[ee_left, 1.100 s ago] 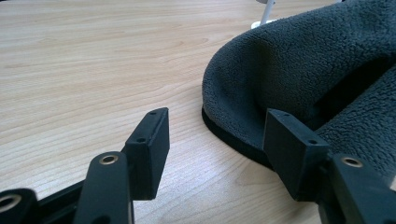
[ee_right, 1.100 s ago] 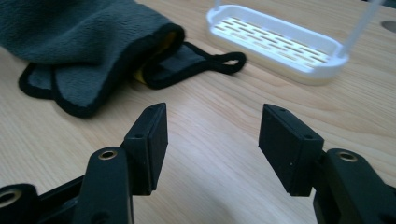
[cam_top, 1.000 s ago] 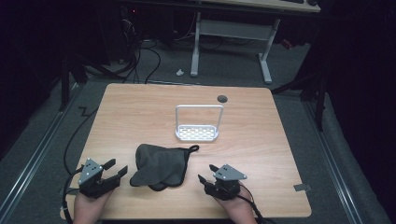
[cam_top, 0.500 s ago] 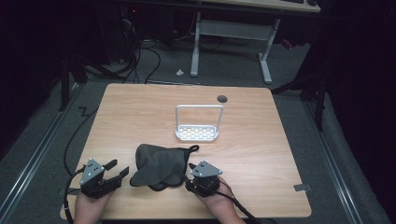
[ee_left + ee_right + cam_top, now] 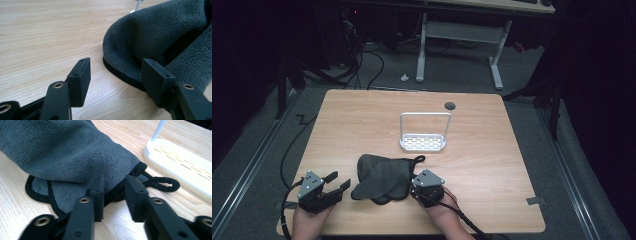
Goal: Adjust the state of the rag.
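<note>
– Pale wooden rectangular tabletop (image 5: 492,165), seen from above. Lying near its front edge, a dark grey fleece cloth with black trim (image 5: 384,177), loosely folded and humped. Farther back, well apart from it, a small white plastic rack with a slotted base and a tall hoop handle (image 5: 424,142).

– And the two claws?

– Left gripper (image 5: 338,181) low on the table just beside the cloth's left edge, spread wide, nothing between the jaws. In its own view one jaw close beside the black trim, apparently short of touching. Right gripper (image 5: 113,192) at the cloth's right end, narrowed to a slim gap, aimed at the trimmed corner beside the black cord hanging loop (image 5: 162,185). No fabric clearly pinched; likely about to close.

– Step in hand?

– Probably taking hold of the cloth by two edges, to lift or spread it.

– Advice for doing it well?

– Slide the lower jaw flat along the wood and under the trim. Catch one layer only, not the whole fold. Bite on the firm black hem rather than the soft pile. Close the right first, then bring the left in to its edge. Keep clear of the loop.

– Any brands, labels, writing?

– None legible on cloth, rack or grippers.
</note>
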The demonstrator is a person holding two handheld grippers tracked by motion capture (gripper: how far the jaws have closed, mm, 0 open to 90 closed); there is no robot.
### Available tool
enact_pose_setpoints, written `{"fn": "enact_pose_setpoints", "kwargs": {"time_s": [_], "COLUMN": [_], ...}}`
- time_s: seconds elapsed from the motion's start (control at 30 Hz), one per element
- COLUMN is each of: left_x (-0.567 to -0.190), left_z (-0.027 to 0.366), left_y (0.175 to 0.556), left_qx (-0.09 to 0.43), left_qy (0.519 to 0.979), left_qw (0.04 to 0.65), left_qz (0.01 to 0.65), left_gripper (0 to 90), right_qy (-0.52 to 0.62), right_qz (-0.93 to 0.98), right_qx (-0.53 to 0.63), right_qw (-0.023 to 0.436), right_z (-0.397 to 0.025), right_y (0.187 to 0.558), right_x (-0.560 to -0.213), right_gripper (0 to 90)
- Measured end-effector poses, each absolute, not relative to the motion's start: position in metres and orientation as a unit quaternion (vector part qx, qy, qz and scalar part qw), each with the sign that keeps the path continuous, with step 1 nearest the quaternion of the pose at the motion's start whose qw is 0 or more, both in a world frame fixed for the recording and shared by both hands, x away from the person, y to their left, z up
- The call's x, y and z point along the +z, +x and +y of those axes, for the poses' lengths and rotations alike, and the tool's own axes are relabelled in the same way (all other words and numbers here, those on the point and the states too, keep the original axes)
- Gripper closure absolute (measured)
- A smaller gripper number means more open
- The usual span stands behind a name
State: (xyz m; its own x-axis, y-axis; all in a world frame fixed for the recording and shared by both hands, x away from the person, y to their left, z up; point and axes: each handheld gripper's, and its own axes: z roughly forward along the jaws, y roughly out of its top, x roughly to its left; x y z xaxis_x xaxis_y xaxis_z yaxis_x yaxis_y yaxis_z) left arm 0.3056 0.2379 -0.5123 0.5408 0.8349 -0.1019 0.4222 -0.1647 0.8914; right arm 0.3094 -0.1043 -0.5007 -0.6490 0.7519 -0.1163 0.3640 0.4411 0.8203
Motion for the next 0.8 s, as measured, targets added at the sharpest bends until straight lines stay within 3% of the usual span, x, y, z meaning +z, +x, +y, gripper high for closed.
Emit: {"fn": "enact_pose_setpoints", "kwargs": {"time_s": [0.13,0.6,0.63,0.67,0.7,0.8], "left_x": [-0.513,-0.515,-0.515,-0.515,-0.515,-0.514], "left_z": [0.237,0.237,0.236,0.236,0.235,0.233], "left_y": [0.306,0.306,0.306,0.306,0.307,0.307], "left_qx": [0.213,0.206,0.204,0.204,0.204,0.205], "left_qy": [0.734,0.729,0.732,0.732,0.736,0.735], "left_qw": [0.482,0.487,0.487,0.487,0.484,0.485], "left_qz": [0.429,0.434,0.43,0.43,0.427,0.426], "left_gripper": [41.5,41.5,41.5,41.5,41.5,41.5], "right_qy": [0.338,0.342,0.35,0.35,0.358,0.363], "right_qz": [0.812,0.798,0.791,0.791,0.796,0.808], "right_qx": [0.409,0.423,0.438,0.438,0.434,0.41], "right_qw": [0.245,0.259,0.245,0.245,0.222,0.215], "right_z": [-0.105,-0.116,-0.118,-0.118,-0.116,-0.108], "right_y": [0.308,0.3,0.299,0.299,0.301,0.304], "right_x": [-0.499,-0.486,-0.484,-0.484,-0.488,-0.501], "right_gripper": [90.0,90.0,75.4,75.4,60.6,54.9]}}
